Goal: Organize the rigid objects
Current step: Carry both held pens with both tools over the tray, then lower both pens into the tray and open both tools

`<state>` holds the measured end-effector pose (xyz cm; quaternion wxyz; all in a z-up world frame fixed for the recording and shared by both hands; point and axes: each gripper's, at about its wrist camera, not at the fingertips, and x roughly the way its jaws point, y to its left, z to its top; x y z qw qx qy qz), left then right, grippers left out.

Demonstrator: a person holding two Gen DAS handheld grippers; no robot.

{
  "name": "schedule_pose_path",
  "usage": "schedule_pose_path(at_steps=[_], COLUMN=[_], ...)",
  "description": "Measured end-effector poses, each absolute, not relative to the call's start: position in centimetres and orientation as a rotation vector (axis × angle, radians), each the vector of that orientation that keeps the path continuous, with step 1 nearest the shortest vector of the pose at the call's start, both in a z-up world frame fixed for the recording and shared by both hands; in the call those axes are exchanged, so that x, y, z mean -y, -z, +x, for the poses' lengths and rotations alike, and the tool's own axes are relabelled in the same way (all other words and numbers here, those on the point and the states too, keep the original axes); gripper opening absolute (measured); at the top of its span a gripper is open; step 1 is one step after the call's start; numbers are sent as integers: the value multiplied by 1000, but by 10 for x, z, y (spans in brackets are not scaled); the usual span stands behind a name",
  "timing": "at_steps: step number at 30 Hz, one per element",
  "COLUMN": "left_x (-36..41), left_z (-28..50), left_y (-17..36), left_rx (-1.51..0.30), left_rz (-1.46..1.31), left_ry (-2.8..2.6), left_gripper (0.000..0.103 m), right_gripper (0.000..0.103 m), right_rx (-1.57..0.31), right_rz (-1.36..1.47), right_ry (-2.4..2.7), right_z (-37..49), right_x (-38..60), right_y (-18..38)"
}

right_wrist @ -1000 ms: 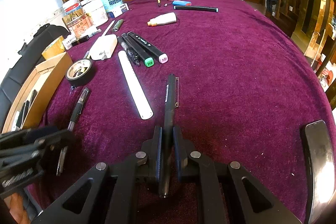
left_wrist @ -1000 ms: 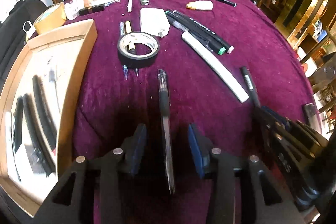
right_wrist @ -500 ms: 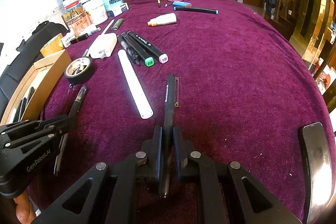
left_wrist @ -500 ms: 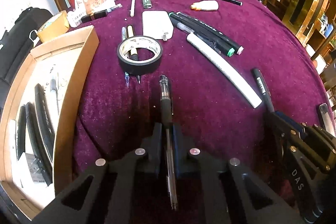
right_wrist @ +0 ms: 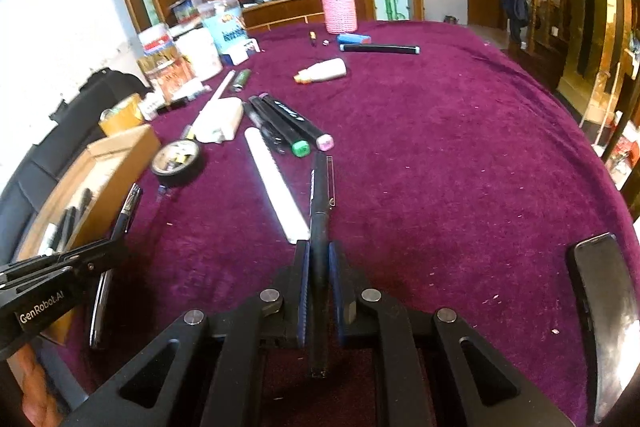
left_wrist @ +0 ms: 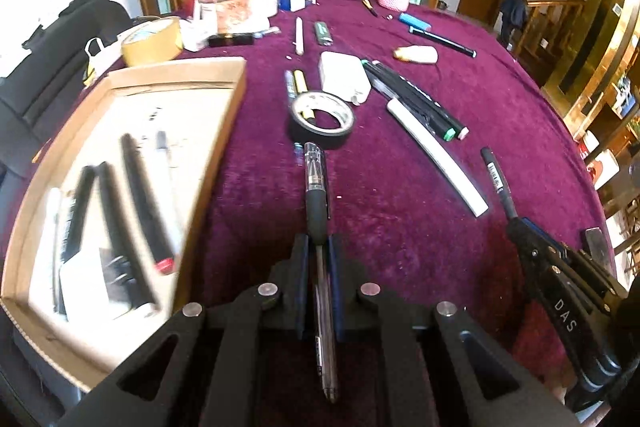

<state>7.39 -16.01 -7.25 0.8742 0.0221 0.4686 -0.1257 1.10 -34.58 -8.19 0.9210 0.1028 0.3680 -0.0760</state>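
- The left claw [left_wrist: 319, 259] is clamped on a clear-barrelled pen [left_wrist: 316, 187], held above the purple-clothed worktop [left_wrist: 400, 227]. The pen's long axis runs straight out along the fingers, its black grip section just ahead of the pads and its clear end pointing toward the roll of black tape [left_wrist: 322, 119]; its tip points back under the camera.
- The right claw [right_wrist: 319, 263] is clamped on a black pen [right_wrist: 320, 203], likewise lengthwise between the fingers, its far end aimed at the two markers [right_wrist: 292, 123] with green and pink caps. A metal clip shows on its right side.
- Whether either pen touches the cloth cannot be told.
- Just left of the black pen lies one white tube [right_wrist: 276, 187], slanting away to the left; its near end is close against the right claw's left finger.
- One cardboard tray [left_wrist: 224, 131] sits at the worktop's left edge. Its contents are blurred: about three long black sticks, one red-tipped, plus paler items too smeared to name.
- Under the black tape, two thin pens [left_wrist: 296, 87] poke out on the far side; their near ends are mostly hidden by the roll.
- One white flat box [left_wrist: 340, 75] lies beyond the tape.
- One dark phone [right_wrist: 604, 307] lies at the right edge, cut off by the fisheye rim.
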Motion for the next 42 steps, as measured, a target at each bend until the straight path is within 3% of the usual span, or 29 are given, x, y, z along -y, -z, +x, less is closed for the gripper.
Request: schedule_pose_path(at_steps=[8,18,42], left_x=[132,55,-35], left_z=[61,58,94], left_y=[56,42,59], left_rx=[-948,-931,-969], left_rz=[7,-93,-207], left_ry=[242,125,18], left_gripper=[9,9,9], right_gripper=[9,9,9], right_rx=[-684,-731,-857], right_rz=[188,200,73], right_ry=[21,-258,-406], right_z=[7,41,127], right_x=[303,239,143], right_y=[55,41,54])
